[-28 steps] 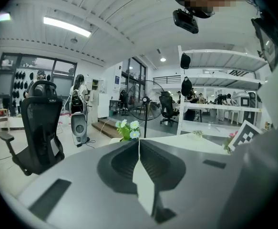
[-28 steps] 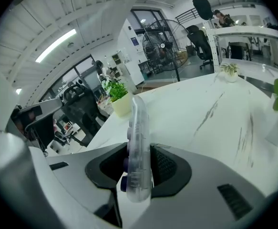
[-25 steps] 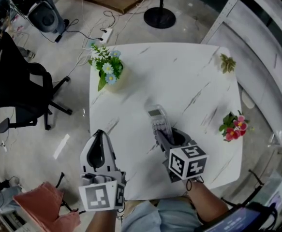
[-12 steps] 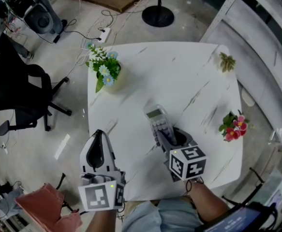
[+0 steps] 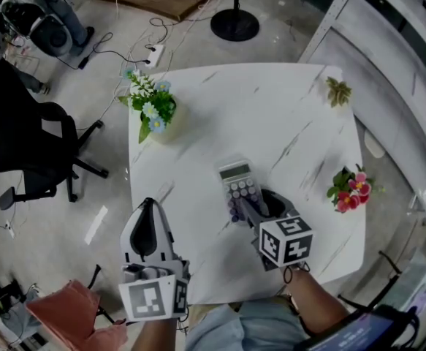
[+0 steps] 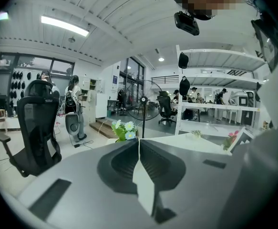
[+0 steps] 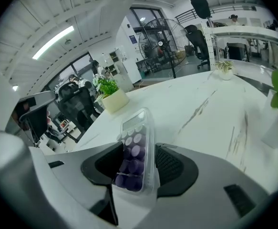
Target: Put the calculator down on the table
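While the right tool [image 5: 243, 212] is opening its jaws around the keypad end, the calculator [image 5: 239, 185] sits near the tabletop [image 5: 286, 108] centre, display toward 11 o'clock. It looks light, rigid and slick; grip across its long edges. The left tool [image 5: 148, 209] is closed and empty.

Calculator [image 5: 239, 183] (near end) hides between opening jaws of the right hand-held gripper [image 5: 243, 209].

We see soft overhead light on the white veined square table [image 5: 271, 115], faint shadows, a long ceiling strip lamp [image 6: 65, 26] glaring, fisheye-bent, dark-cornered gripper views
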`<action>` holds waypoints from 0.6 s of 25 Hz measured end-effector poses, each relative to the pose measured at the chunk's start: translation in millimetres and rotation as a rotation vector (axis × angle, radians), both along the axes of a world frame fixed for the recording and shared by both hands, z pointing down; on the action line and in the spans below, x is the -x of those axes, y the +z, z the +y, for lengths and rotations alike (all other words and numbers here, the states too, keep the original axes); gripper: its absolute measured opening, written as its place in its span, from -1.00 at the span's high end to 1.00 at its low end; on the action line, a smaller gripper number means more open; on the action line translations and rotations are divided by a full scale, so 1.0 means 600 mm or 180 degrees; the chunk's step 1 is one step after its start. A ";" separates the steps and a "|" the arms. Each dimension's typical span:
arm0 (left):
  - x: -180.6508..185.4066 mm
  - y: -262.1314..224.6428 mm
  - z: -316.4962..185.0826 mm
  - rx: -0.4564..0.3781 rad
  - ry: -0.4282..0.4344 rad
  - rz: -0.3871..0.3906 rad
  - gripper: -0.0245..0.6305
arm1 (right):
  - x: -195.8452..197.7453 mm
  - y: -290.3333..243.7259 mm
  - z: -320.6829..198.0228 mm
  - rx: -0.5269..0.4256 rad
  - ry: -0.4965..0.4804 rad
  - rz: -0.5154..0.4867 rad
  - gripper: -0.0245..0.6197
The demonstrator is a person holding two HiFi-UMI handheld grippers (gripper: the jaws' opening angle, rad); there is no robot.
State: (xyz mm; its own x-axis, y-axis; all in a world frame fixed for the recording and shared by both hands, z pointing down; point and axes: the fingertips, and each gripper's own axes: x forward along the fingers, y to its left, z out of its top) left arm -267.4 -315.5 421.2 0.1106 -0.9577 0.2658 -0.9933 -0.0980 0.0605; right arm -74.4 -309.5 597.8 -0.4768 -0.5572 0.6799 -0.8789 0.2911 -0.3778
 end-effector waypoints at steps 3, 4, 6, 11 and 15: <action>-0.008 0.003 0.001 0.0022 -0.0004 0.0031 0.89 | -0.008 0.012 0.003 0.0033 0.0000 0.0021 0.23; -0.009 0.006 0.002 0.0058 -0.0010 0.0008 0.89 | -0.009 0.013 0.003 0.0033 -0.0001 0.0007 0.23; -0.011 0.007 0.004 0.0096 -0.0009 -0.0030 0.89 | -0.010 0.011 0.001 0.0011 -0.0007 -0.0007 0.23; -0.032 -0.023 0.012 -0.0020 0.0028 -0.0008 0.89 | -0.020 -0.040 -0.001 -0.0182 0.0026 -0.0068 0.24; -0.053 -0.074 0.024 -0.0216 0.0032 0.0029 0.89 | -0.013 -0.146 -0.015 -0.0674 -0.0090 -0.0114 0.32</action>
